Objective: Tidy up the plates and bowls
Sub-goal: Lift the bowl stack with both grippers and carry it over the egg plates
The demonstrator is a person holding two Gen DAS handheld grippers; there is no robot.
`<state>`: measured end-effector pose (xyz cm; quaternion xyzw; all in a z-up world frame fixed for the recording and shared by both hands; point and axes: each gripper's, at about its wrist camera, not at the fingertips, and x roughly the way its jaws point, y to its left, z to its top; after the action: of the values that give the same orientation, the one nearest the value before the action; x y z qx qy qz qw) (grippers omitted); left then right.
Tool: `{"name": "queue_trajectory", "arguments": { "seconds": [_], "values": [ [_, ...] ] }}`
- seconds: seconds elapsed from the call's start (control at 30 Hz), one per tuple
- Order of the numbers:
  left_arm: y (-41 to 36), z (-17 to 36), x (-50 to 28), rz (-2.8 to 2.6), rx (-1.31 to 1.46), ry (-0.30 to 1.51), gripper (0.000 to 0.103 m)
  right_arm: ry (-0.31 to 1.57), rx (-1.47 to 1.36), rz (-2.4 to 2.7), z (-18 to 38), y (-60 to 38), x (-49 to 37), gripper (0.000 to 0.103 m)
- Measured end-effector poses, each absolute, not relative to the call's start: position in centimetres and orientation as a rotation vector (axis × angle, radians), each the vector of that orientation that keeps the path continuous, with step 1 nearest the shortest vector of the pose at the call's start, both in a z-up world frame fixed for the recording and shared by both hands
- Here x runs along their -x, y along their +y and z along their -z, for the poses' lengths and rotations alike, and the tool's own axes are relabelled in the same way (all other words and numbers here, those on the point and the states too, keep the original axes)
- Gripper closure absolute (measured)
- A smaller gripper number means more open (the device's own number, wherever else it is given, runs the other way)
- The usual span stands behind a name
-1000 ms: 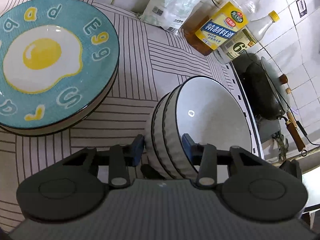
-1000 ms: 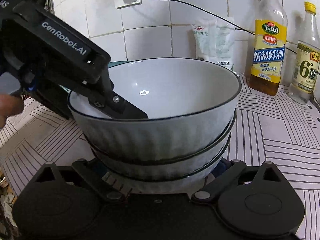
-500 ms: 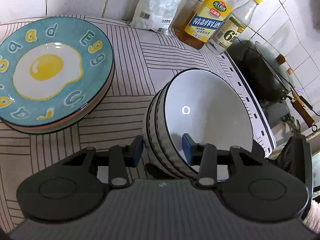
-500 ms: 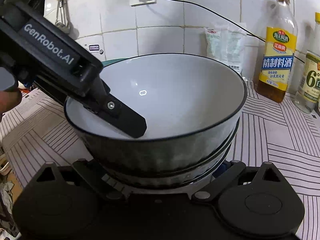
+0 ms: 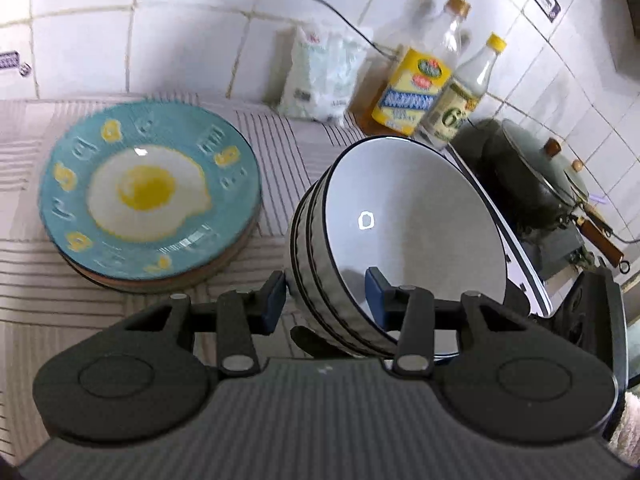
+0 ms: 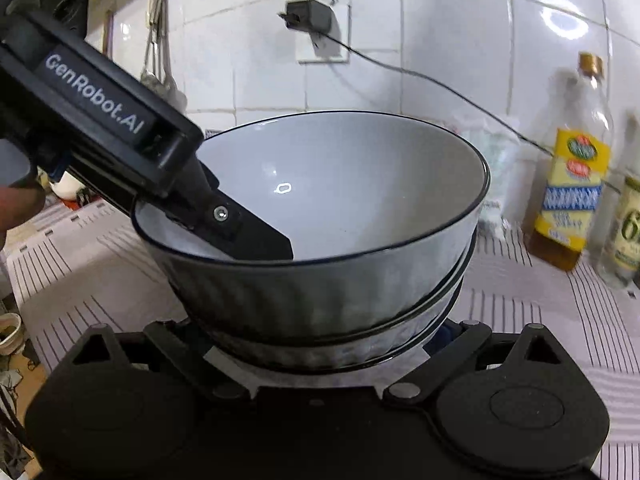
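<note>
A stack of three grey ribbed bowls with dark rims hangs tilted above the striped counter. My left gripper is shut on the stack's near wall, one blue pad outside and one inside. From the right wrist view, that inner finger reaches down into the top bowl. My right gripper is shut on the bottom of the stack from the opposite side, its fingers mostly hidden by the bowls. A teal plate with a fried-egg picture tops a low pile of plates to the left.
Against the tiled wall stand a white bag and two bottles. A dark wok with a lid sits right of the counter edge. A charger hangs in a wall socket. A person's hand shows at the left edge.
Both grippers have risen with the bowl stack, which now sits higher and more tilted. The plates look farther off and more wall is in view.
</note>
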<state>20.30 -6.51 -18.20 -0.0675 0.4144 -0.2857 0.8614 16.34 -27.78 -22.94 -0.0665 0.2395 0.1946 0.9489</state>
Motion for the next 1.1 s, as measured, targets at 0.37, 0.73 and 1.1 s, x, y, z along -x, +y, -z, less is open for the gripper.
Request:
{"name": "queue_trajectory", "arguments": {
  "seconds": [0.37, 0.73, 1.1],
  "values": [
    [-1.1, 15.7, -21.4, 0.502, 0.146, 0.88, 0.06, 0.413, 0.145, -0.516, 21.9, -23.2, -19.1, 0.003],
    [2.0, 16.6, -24.2, 0.398, 0.184, 0.897, 0.051, 0.445, 0.174, -0.603, 22.4, -19.3, -22.8, 0.003],
    [4.3, 18.2, -29.4, 0.406, 0.262, 0.949, 0.049, 0.521, 0.214, -0.559, 22.8, -16.3, -26.9, 0.003]
  ]
}}
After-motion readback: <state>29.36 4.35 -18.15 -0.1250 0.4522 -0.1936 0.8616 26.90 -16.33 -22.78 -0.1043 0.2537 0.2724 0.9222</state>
